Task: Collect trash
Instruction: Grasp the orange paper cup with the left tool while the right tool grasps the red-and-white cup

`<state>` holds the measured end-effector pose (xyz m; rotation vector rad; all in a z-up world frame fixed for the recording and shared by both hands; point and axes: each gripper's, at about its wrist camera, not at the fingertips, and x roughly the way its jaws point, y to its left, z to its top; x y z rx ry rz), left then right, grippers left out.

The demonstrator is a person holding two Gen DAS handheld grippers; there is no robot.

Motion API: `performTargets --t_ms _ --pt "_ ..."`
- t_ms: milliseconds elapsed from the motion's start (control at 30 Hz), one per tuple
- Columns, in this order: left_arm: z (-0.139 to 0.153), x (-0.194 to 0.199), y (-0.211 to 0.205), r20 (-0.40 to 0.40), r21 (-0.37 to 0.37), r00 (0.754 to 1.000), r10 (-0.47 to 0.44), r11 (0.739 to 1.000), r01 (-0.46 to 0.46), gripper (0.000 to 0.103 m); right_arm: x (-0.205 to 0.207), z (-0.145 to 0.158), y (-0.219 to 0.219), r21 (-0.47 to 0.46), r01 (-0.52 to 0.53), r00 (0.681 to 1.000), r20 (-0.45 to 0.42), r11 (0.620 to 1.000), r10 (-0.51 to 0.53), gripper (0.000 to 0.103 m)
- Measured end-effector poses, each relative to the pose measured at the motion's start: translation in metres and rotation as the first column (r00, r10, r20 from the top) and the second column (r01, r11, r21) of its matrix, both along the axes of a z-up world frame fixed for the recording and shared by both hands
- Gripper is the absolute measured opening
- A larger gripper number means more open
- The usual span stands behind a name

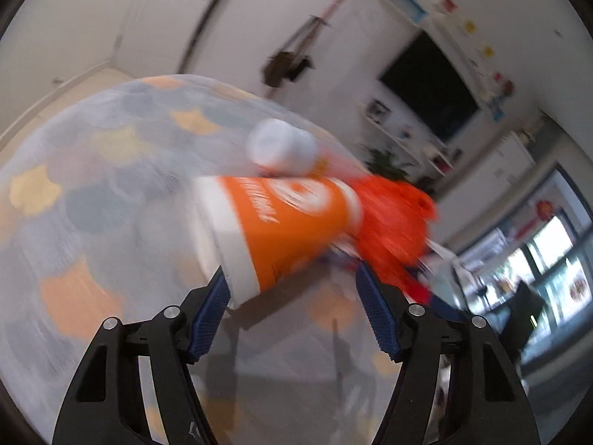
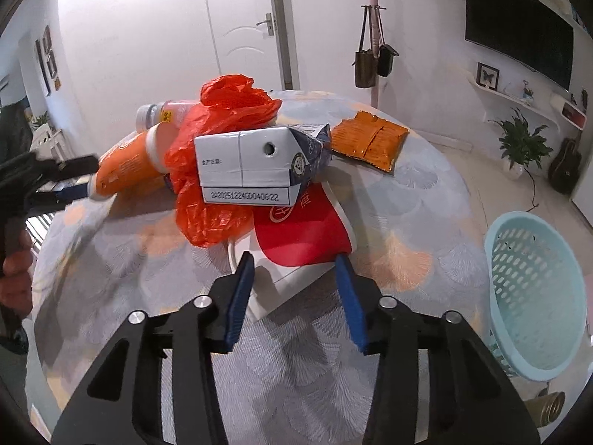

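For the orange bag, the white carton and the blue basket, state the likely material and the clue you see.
Orange bag: thin glossy plastic film, crumpled and translucent.
White carton: probably coated paperboard, with sharp folds and printed date code.
Blue basket: moulded plastic, with a smooth rim and perforated wall.

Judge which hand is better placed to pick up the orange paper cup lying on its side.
Left. The left gripper already straddles the orange paper cup, one pad at its rim. The right gripper faces the flattened red-and-white carton instead.

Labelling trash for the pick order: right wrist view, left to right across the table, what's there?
Orange cup → red plastic bag → milk carton → orange wrapper → light blue basket, off the table's right edge.
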<state>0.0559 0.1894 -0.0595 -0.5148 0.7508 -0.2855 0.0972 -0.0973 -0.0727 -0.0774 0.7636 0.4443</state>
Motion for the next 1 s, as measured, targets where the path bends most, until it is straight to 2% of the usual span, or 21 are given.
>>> performTargets --t_ms 167,267,367,533,567,633,733,867,933,1000 --pt "-0.001 -0.017 -0.037 0.014 -0.019 0.989 -0.145 0.989 0.145 0.066 -0.003 0.003 -0.001 -0.004 0.0 1.0 0.009 1.0 0.0 0.04" --pt "-0.003 -0.024 -0.053 0.003 0.01 0.98 -0.198 0.98 0.198 0.066 -0.004 0.005 -0.003 -0.011 0.002 1.0 0.017 1.0 -0.002 0.04" --pt "-0.001 -0.029 -0.06 -0.006 0.001 0.959 -0.283 0.959 0.283 0.068 -0.005 0.007 -0.005 -0.026 0.004 1.0 0.022 1.0 -0.003 0.04" --pt "0.007 -0.046 -0.057 0.023 0.073 0.95 -0.312 0.948 0.31 0.069 -0.003 0.011 -0.01 -0.028 0.011 0.999 0.031 1.0 -0.011 0.04" --pt "0.008 -0.046 -0.054 0.026 0.077 0.95 -0.311 0.948 0.308 0.069 -0.003 0.011 -0.011 -0.028 0.013 0.999 0.029 1.0 -0.013 0.04" --pt "0.009 -0.045 -0.048 0.042 0.105 0.966 -0.253 0.963 0.248 0.069 -0.003 0.01 -0.012 -0.028 0.015 0.999 0.029 1.0 -0.014 0.04" --pt "0.005 -0.03 -0.03 0.037 0.088 0.986 -0.162 0.983 0.158 0.069 -0.003 0.009 -0.014 -0.024 0.021 0.999 0.03 0.999 -0.02 0.04" --pt "-0.01 -0.002 -0.024 -0.015 0.167 1.0 -0.026 0.986 0.028 0.07 -0.001 0.007 -0.015 -0.018 0.024 0.999 0.021 1.0 -0.024 0.04" --pt "-0.017 0.01 -0.024 -0.028 0.172 1.0 -0.011 0.985 0.016 0.077 0.001 0.006 -0.017 -0.013 0.023 1.0 0.011 1.0 -0.022 0.041" --pt "-0.029 0.021 -0.025 -0.069 0.136 0.997 -0.039 0.99 0.048 0.079 0.001 0.005 -0.018 -0.016 0.023 1.0 0.006 1.0 -0.023 0.043"
